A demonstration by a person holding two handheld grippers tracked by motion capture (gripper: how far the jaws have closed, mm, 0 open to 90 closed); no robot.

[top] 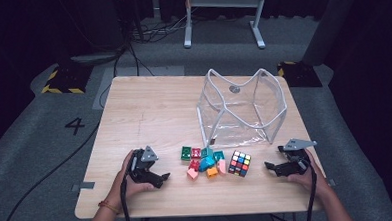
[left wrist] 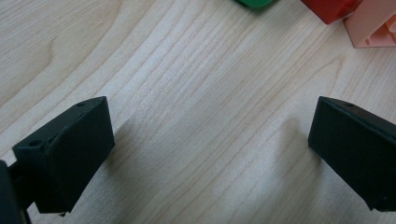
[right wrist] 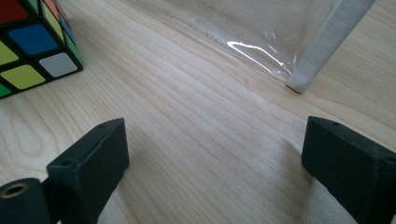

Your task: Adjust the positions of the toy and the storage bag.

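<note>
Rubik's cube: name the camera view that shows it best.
The high view: the Rubik's cube sits whole on the table, right of the small blocks. The right gripper view catches one corner of it, cropped at the frame edge.

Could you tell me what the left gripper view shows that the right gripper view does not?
The left gripper view has the edges of a green block, a red block and a pink block at its top. The right gripper view has instead the puzzle cube at upper left and the clear plastic bag with its white trim. Both share the wooden table between two black jaws standing wide apart with nothing between them.
</note>
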